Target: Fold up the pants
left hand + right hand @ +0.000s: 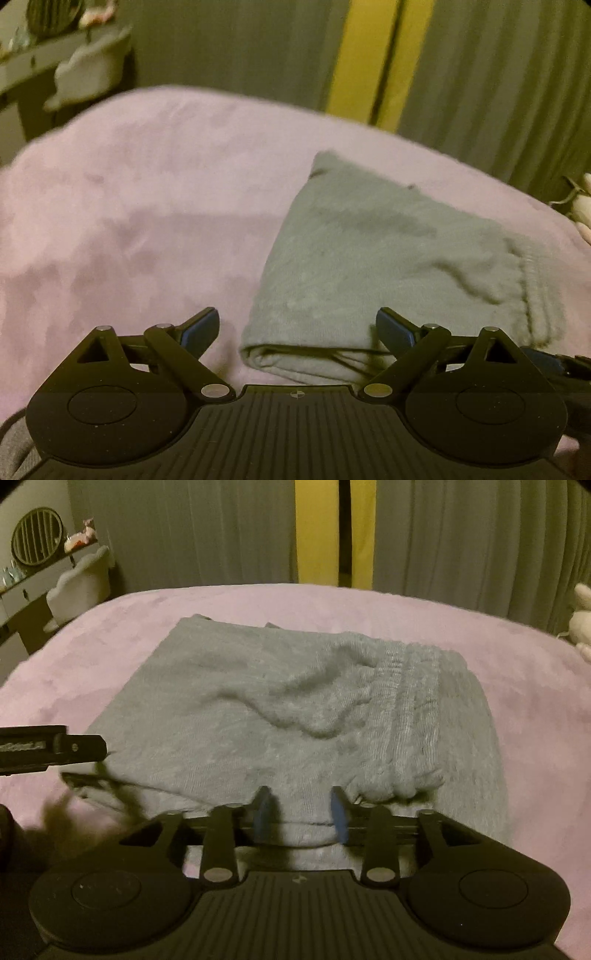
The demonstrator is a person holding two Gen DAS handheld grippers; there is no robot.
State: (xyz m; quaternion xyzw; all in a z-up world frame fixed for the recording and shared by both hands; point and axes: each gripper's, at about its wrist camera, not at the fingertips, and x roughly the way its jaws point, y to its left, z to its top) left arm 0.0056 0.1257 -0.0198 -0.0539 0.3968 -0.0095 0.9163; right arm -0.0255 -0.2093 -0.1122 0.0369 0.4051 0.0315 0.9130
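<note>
Item: pants (pixel 295 716), soft, light, floppy; we'd pinch waistband side. Left tongs (pixel 297 328) wide, right tongs (pixel 301 812) half-open, both empty.

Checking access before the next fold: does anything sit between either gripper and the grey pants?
Nothing visible does. Both the left gripper and right gripper stand open right at the folded grey pants on the pink blanket.

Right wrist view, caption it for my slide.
Open right claw over folded grey pants on a pink blanket.
</note>
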